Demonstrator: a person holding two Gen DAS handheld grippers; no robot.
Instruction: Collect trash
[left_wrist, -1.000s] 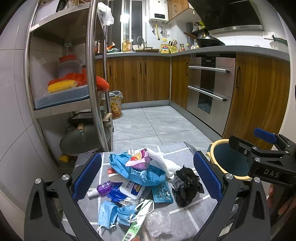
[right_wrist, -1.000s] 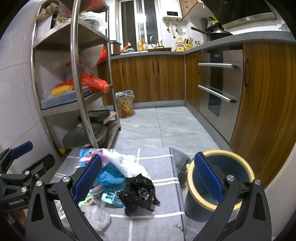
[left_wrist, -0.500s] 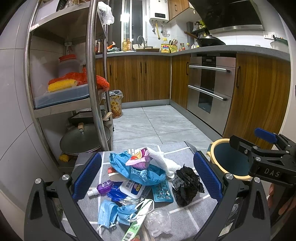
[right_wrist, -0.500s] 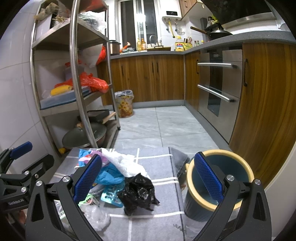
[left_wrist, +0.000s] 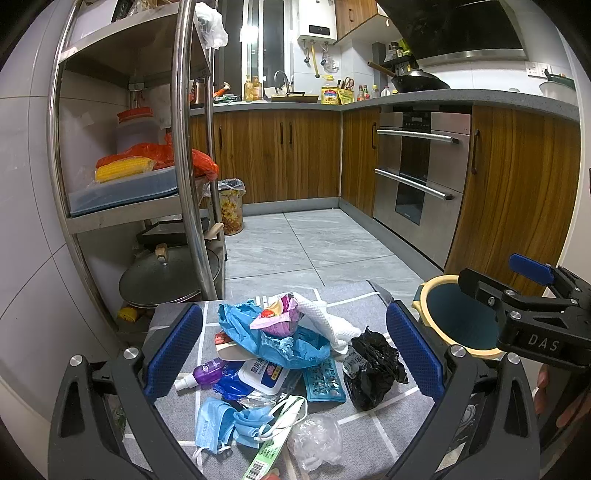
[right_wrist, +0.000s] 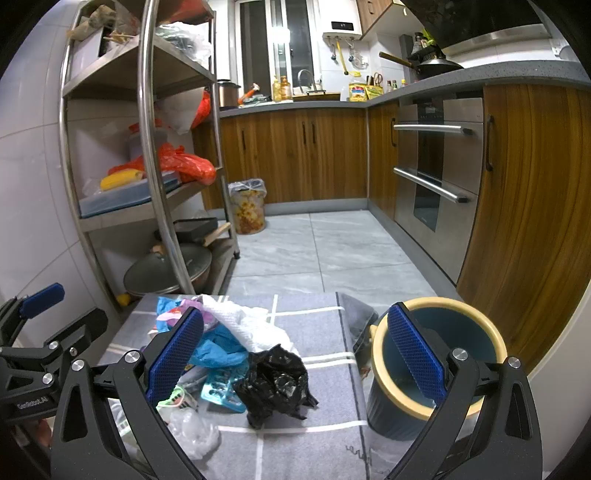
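A heap of trash lies on a grey checked cloth: a blue plastic bag, a purple wrapper, a white paper towel, a crumpled black bag, blue face masks, a clear bag and a small purple bottle. A dark blue bin with a yellow rim stands at the cloth's right edge. My left gripper hovers open over the heap. My right gripper is open, its right finger in front of the bin.
A steel shelf rack with a pot lid stands at the left, close behind the cloth. Wooden cabinets and an oven line the right. A small lined waste basket sits on the tiled floor.
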